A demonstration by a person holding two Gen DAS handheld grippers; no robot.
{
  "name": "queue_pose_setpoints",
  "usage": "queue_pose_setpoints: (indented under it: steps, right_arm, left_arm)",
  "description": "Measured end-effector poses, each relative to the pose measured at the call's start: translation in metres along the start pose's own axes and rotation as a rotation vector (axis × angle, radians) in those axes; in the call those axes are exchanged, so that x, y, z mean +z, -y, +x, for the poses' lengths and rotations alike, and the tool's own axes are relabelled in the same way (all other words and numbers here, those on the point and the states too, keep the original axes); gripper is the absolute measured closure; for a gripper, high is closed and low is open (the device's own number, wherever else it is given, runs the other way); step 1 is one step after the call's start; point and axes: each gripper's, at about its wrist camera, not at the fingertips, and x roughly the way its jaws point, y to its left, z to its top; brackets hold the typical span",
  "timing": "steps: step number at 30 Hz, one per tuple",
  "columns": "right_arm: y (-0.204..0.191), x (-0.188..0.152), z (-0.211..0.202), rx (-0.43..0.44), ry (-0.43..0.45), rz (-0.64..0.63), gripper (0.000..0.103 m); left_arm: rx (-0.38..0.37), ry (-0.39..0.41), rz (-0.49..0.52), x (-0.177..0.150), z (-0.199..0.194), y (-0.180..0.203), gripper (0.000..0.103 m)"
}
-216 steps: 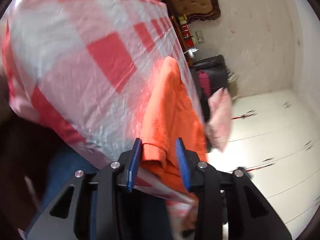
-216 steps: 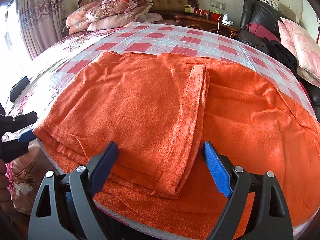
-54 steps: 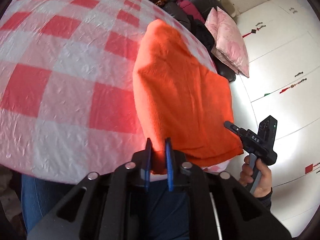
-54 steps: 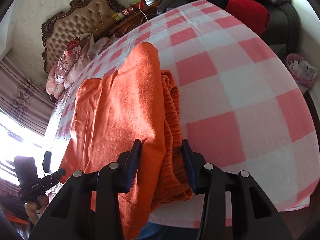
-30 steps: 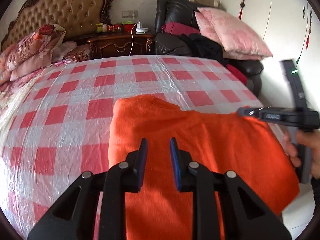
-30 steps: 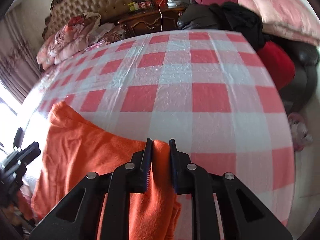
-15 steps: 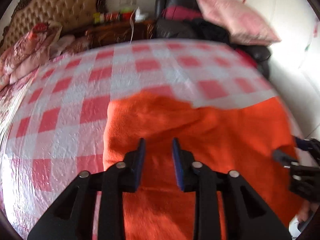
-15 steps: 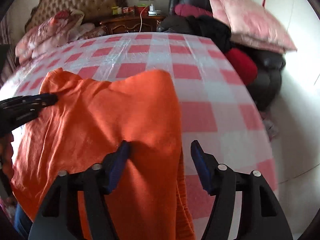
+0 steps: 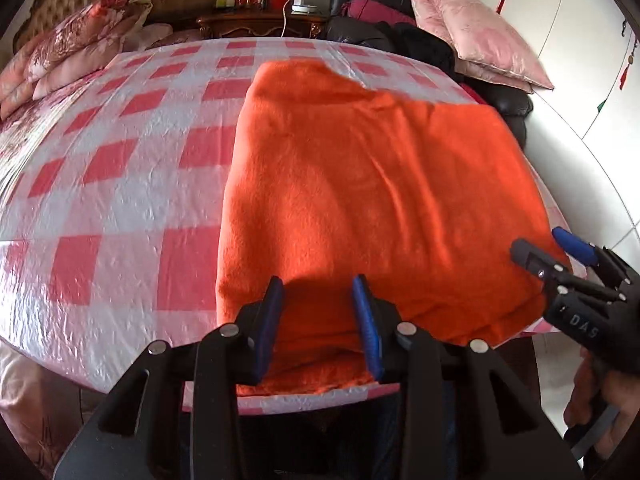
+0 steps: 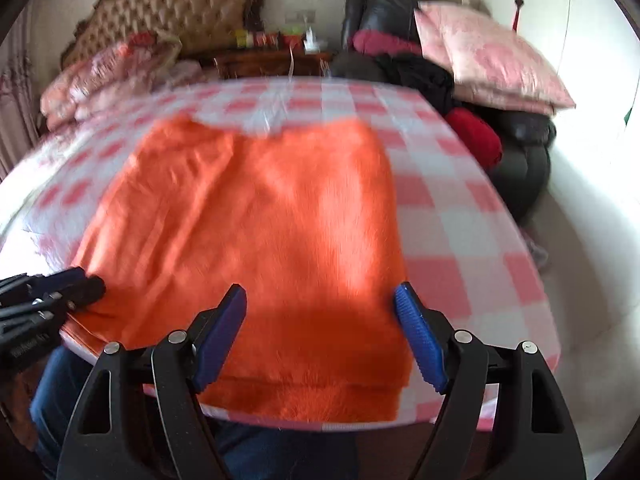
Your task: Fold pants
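Both grippers have let go since a second ago, when each still pinched an edge of the orange fleece pants [image 9: 372,184]: their jaws have just been opening, and the fabric now lies dropped in a thick folded rectangle along the near edge of the bed covered in a red-and-white checked plastic sheet [image 9: 120,184], toward its right-hand corner. The left gripper [image 9: 319,320] stands narrowly parted over the near left part of the stack, with cloth showing between the blue pads but not pressed by them. The right gripper [image 10: 322,336] is spread wide above the near right part, its pads clear of the fleece. Seen from the left wrist, the right gripper hovers just beside the stack's near right corner. Judging by the layered hem at the near edge, the fold across the length looks laid down and the step in hand is the release. The next move would probably be either to smooth the rumpled far edge, which sits uneven, or to take both near corners for one more fold away from the person, whose blue-jeaned legs [image 10: 280,456] stand at that edge.
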Motion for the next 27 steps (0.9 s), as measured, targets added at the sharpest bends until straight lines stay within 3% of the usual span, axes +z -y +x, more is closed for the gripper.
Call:
queue_pose_setpoints:
  steps: [17,20,27]
  right_arm:
    - [0.004,-0.008,0.012,-0.002,-0.015,0.008,0.021]
    - [0.006,-0.009,0.013,0.009,-0.020,0.026,0.020]
    - [0.006,-0.009,0.013,0.006,-0.019,0.024,0.020]
  left_arm:
    - [0.015,0.026,0.043,-0.005,0.001,0.003,0.066]
    - [0.034,0.028,0.049,-0.004,0.001,0.004,0.060]
    - [0.028,0.029,0.047,-0.004,0.001,0.002,0.060]
